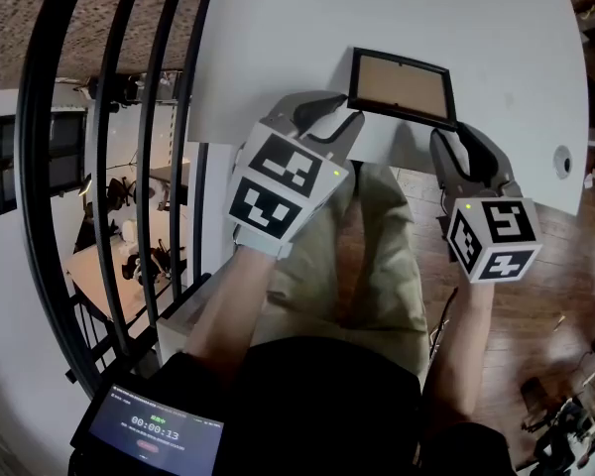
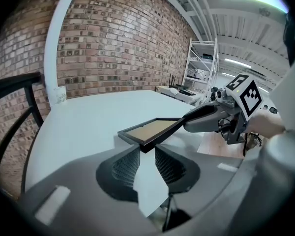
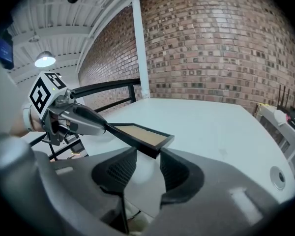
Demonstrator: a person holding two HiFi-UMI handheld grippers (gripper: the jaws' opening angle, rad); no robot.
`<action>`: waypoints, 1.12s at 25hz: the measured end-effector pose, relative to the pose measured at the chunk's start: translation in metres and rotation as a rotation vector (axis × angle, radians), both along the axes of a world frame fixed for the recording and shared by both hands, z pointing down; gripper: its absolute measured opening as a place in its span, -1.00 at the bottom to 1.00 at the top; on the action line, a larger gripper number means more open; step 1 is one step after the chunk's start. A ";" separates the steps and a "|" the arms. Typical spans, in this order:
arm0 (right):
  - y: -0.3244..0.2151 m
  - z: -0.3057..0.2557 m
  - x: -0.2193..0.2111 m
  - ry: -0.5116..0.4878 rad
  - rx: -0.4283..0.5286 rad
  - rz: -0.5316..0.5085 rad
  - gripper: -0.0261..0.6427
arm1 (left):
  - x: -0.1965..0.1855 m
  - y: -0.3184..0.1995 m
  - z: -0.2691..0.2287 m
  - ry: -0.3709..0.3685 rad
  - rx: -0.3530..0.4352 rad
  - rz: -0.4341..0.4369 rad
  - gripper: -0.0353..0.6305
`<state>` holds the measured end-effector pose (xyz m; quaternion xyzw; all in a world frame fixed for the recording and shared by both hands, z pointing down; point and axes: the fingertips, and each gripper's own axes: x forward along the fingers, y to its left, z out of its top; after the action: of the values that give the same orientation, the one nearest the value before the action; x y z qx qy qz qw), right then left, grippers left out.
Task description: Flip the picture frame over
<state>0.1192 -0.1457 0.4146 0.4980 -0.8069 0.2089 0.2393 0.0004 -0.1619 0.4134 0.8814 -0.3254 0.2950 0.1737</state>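
Frame: the black-rimmed rectangular picture frame with a brown board face point(image 1: 402, 84) lies brown side up at the near edge of the white table point(image 1: 377, 18).
Left gripper: the grey left gripper point(image 1: 329, 117) has its jaws spread, with the frame's near left corner at their tips and not clamped.
Right gripper: the grey right gripper point(image 1: 466, 149) is likewise spread at the near right corner.
Progress: judged barely begun; gripping, lifting and turning are all left.
Gripper views only: a shadow is shown under the frame's near edge, so it may be slightly raised. The head view does not show this.
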 end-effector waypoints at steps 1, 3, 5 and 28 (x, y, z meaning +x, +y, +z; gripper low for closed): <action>0.000 -0.002 0.001 0.000 0.005 0.001 -0.53 | 0.001 0.000 -0.002 0.004 0.006 0.000 -0.55; -0.001 -0.006 0.001 0.000 0.013 0.001 -0.53 | 0.001 0.000 -0.007 0.013 0.018 0.000 -0.55; -0.001 -0.010 0.001 -0.003 0.021 0.002 -0.53 | 0.001 -0.001 -0.011 0.019 0.025 -0.001 -0.55; 0.000 -0.047 0.001 -0.001 0.093 0.006 -0.53 | 0.002 0.005 -0.043 0.017 0.091 0.029 -0.55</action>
<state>0.1203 -0.1453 0.3673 0.5107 -0.8144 0.1722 0.2151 0.0027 -0.1570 0.3701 0.8956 -0.3240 0.2748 0.1320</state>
